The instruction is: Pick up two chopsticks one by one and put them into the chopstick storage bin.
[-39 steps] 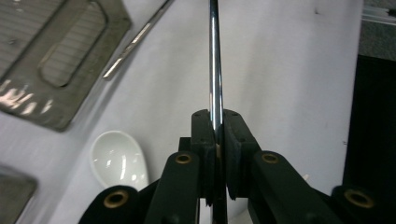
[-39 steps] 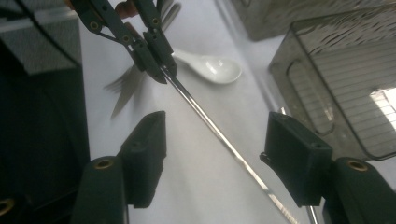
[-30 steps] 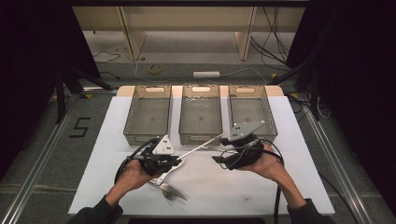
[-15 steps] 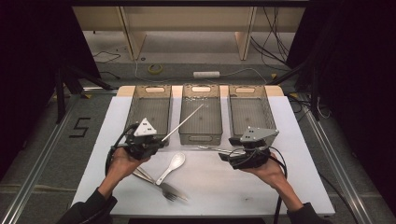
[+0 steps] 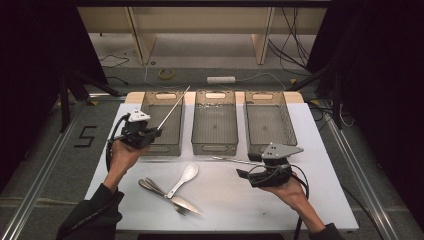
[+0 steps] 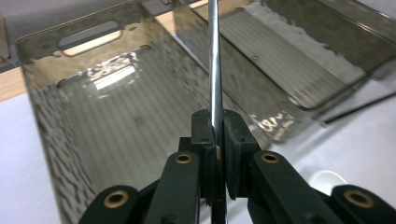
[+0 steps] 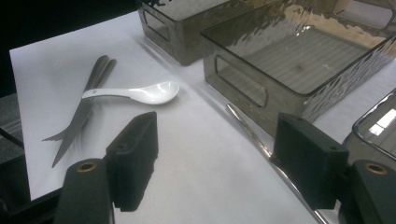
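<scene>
Left gripper view shows my left gripper (image 6: pixel 217 154) with jaws clamped on a thin shiny metal chopstick (image 6: pixel 215 60) over the leftmost smoky plastic bin (image 5: pixel 162 125). Pinched at one end, it could pivot and slip. My right gripper (image 7: pixel 219 161) gapes empty above the bench.

smoked, see-through plastic on the left bin (image 6: pixel 116 121), its floor ribbed, its walls rippled and glossy. the chopstick (image 6: pixel 215 70) pinched in the left gripper (image 6: pixel 215 135) is bright polished metal. matt black plastic jaws with brass-coloured pins on the right gripper (image 7: pixel 219 163). white spoon (image 7: pixel 135 92) glossy like glazed ceramic. knife (image 7: pixel 77 123) and fork (image 7: pixel 70 125) dull brushed metal. table cover (image 7: pixel 187 154) smooth, matt white, paper-like.
</scene>
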`<state>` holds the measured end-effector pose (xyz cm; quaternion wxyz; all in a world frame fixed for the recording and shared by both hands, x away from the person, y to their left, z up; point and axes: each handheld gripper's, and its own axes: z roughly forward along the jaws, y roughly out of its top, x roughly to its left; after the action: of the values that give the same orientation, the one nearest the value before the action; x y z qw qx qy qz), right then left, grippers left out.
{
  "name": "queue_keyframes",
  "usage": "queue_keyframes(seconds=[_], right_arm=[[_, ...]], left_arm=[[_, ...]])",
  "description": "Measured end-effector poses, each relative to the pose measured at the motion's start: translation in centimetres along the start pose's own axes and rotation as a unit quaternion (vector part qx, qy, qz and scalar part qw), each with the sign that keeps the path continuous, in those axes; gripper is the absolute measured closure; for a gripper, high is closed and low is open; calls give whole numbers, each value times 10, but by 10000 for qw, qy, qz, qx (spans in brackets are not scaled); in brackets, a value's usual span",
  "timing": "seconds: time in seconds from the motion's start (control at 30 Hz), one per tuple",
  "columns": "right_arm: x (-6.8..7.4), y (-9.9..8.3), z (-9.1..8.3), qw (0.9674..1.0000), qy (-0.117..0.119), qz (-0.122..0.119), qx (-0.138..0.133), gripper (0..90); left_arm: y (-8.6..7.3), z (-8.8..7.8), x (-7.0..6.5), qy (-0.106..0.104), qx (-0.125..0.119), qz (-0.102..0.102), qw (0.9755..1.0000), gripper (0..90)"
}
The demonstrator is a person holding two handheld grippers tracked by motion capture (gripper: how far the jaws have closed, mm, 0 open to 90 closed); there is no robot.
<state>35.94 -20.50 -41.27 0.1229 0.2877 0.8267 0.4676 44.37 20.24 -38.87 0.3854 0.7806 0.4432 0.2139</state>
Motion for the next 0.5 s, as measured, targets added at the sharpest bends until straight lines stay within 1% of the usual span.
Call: queue_keyframes(seconds=[0.03, 0.13, 0.2, 0.4, 0.5], right_arm=[[0, -1, 0, 10000, 3, 14, -20, 318], [2, -2, 0, 10000, 44, 23, -8, 318], [2, -2, 0, 10000, 62, 31, -2, 318], [2, -3, 0, 10000, 62, 34, -11, 319], [2, -3, 1, 10000, 72, 43, 5, 319]], left_arm=[[1, 2, 3, 57, 19, -34, 10000, 838], [1, 11, 14, 138, 26, -242, 9996, 837], [0, 16, 20, 202, 48, -338, 9992, 838], [-2, 25, 34, 352, 98, -528, 9979, 837], [-4, 29, 39, 458, 158, -567, 9972, 837]])
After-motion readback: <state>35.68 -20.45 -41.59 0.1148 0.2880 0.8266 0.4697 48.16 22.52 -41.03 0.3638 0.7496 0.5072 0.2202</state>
